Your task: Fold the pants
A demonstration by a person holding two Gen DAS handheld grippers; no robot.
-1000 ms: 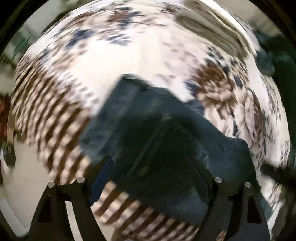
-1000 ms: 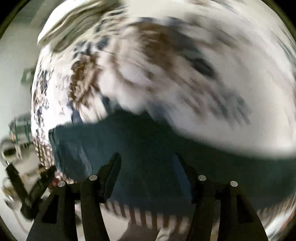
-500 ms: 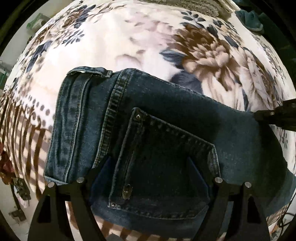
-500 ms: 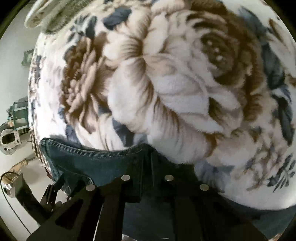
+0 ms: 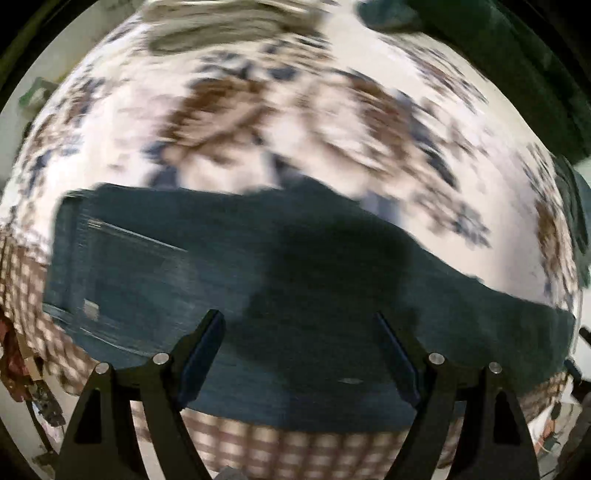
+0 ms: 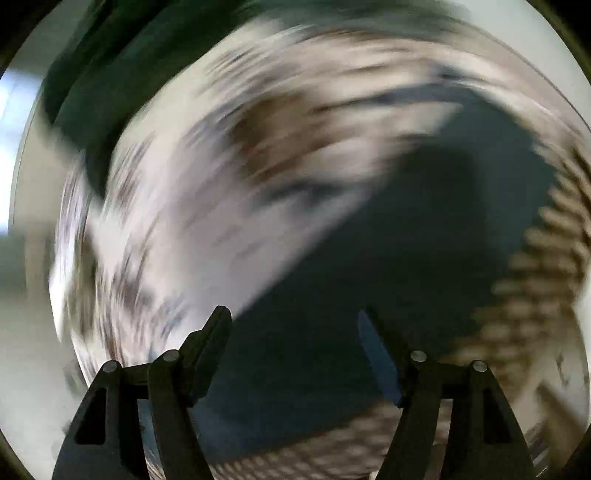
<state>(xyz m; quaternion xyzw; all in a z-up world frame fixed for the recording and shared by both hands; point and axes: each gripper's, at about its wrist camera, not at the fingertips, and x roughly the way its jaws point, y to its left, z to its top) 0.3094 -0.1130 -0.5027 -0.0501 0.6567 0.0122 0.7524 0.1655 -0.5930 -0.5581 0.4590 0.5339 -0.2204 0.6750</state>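
Note:
Dark blue jeans [image 5: 288, 266] lie flat on a floral blanket [image 5: 258, 122], stretched left to right along its near edge. The left wrist view is blurred by motion. My left gripper [image 5: 297, 321] is open and empty, above the jeans' near edge. In the right wrist view, also heavily blurred, the jeans [image 6: 424, 240] run from the lower middle to the upper right. My right gripper [image 6: 293, 317] is open and empty, over the denim.
The blanket has a brown checked border [image 5: 295, 450] at its near edge. A dark green cloth [image 5: 491, 40] lies at the far right, and also shows in the right wrist view [image 6: 122, 48]. A grey-green folded item [image 5: 229, 22] sits at the far side.
My right gripper was shut on the jeans' edge half a second ago; now it is open and swinging fast. My left gripper stayed open and has pulled back, showing more of the jeans.

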